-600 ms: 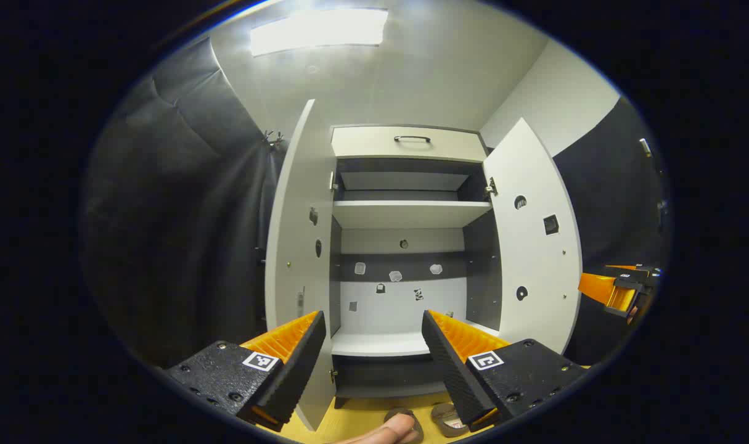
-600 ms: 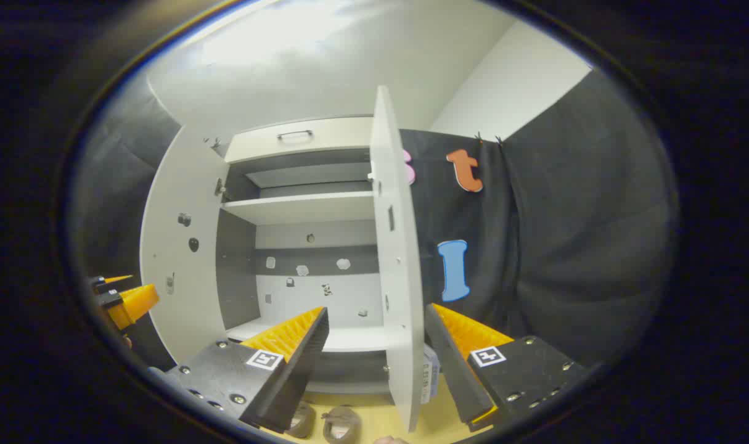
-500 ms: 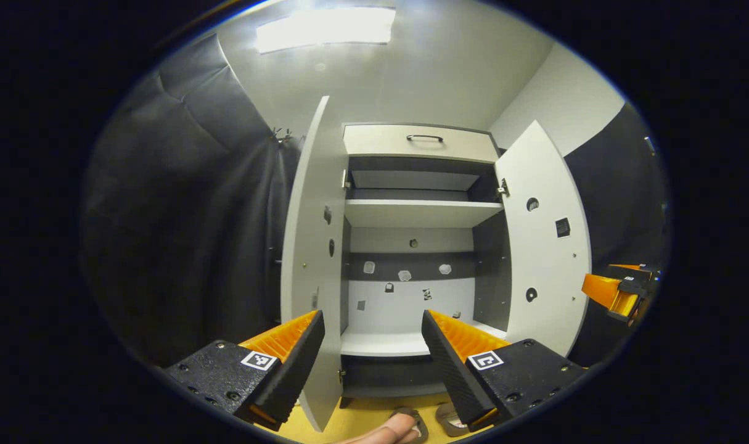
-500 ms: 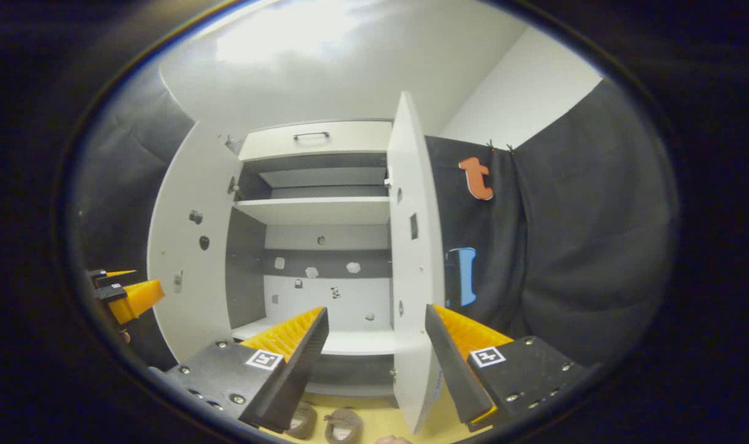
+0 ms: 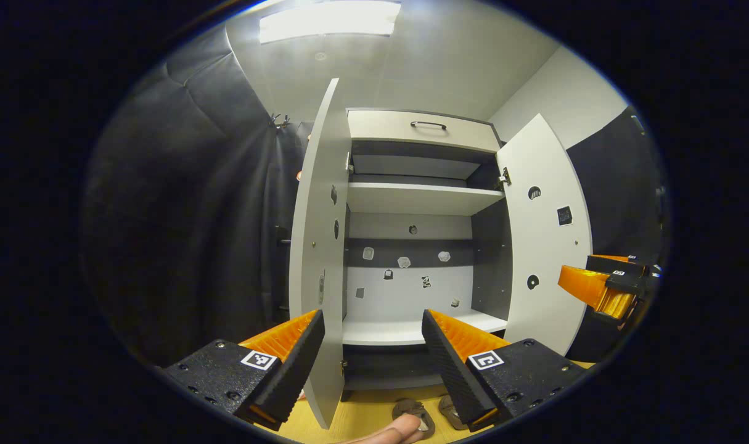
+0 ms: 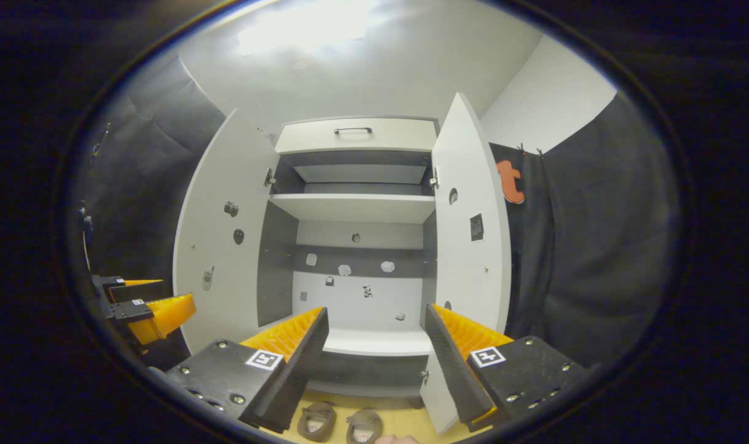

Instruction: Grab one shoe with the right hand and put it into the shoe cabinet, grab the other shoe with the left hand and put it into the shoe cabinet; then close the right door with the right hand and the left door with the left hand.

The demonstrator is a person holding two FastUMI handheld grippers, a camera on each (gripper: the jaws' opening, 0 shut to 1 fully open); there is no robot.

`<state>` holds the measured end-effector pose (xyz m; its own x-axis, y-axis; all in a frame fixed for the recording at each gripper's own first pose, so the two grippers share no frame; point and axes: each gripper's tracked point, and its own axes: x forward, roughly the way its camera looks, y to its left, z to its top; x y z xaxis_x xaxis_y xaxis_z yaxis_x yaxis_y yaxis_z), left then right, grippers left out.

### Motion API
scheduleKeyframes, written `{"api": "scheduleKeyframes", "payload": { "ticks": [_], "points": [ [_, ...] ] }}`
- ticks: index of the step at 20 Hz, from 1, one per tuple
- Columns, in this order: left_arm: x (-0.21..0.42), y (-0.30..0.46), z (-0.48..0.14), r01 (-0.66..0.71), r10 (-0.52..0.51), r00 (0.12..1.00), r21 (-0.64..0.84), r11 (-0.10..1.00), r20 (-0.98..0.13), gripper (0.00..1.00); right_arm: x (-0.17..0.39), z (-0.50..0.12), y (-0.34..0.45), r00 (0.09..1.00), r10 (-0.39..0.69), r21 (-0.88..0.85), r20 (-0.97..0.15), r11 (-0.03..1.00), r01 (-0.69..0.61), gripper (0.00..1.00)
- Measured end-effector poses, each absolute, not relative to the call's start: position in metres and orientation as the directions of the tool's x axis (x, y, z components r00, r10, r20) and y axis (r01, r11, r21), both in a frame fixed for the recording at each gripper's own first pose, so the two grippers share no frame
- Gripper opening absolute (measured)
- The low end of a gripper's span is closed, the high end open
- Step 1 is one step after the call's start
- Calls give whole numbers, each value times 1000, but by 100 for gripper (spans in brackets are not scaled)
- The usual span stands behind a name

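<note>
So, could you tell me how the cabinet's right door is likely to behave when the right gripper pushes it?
The right door looks like a flat rigid panel, so it probably won't flex. Hung on a hinge, it should swing rather than slide. A low push from the right gripper may twist it slightly.

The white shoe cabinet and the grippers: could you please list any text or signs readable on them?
No text can be read.
Dark rectangular sticker inside the white right door: too small to read.
Small pale stickers on the cabinet's back panel: blurred.
Square black-and-white markers on the right gripper: patterns, not words.
</note>
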<state>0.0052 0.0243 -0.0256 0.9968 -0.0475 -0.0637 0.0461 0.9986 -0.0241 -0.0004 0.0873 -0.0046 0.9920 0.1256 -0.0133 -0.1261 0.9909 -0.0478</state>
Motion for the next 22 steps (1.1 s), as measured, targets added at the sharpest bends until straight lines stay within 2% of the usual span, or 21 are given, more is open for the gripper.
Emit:
{"api": "scheduleKeyframes", "payload": {
  "ticks": [1, 4, 6, 10, 11, 12, 14, 17, 21, 22],
  "points": [
    [6, 23, -28, 51, -53, 996, -26, 998, -67, 97, 2, -6, 88, 992, 126, -52, -11, 991, -127, 94],
    [11, 19, -37, 64, -66, 995, -29, 998, -76, 94, 5, -19, 92, 990, 136, -48, -20, 989, -137, 94],
    [15, 10, -40, 93, -94, 993, -16, 996, -69, 97, 8, -31, 96, 987, 156, -16, -33, 988, -157, 93],
    [27, -7, -47, 128, -129, 990, -35, 991, -51, 97, 24, -68, 93, 989, 143, -12, -33, 990, -144, 92],
    [31, -11, -52, 133, -135, 989, -48, 990, -56, 97, 28, -80, 93, 989, 147, -12, -31, 989, -148, 95],
    [35, -18, -55, 156, -159, 986, -57, 986, -54, 94, 31, -93, 93, 989, 146, -2, -33, 989, -147, 94],
    [46, -32, -60, 201, -205, 978, -79, 976, -41, 96, 42, -121, 86, 991, 128, 24, -46, 992, -127, 95],
    [66, -43, -81, 214, -218, 975, -88, 973, -46, 97, 57, -175, 77, 990, 102, 16, -95, 995, -101, 95],
    [91, -53, -115, 223, -230, 970, -93, 970, -79, 95, 57, -268, 74, 964, 99, 0, -249, 995, -102, 92],
    [97, -56, -122, 233, -242, 966, -103, 967, -87, 97, 54, -292, 75, 951, 100, 4, -292, 995, -103, 95]
  ]
}}
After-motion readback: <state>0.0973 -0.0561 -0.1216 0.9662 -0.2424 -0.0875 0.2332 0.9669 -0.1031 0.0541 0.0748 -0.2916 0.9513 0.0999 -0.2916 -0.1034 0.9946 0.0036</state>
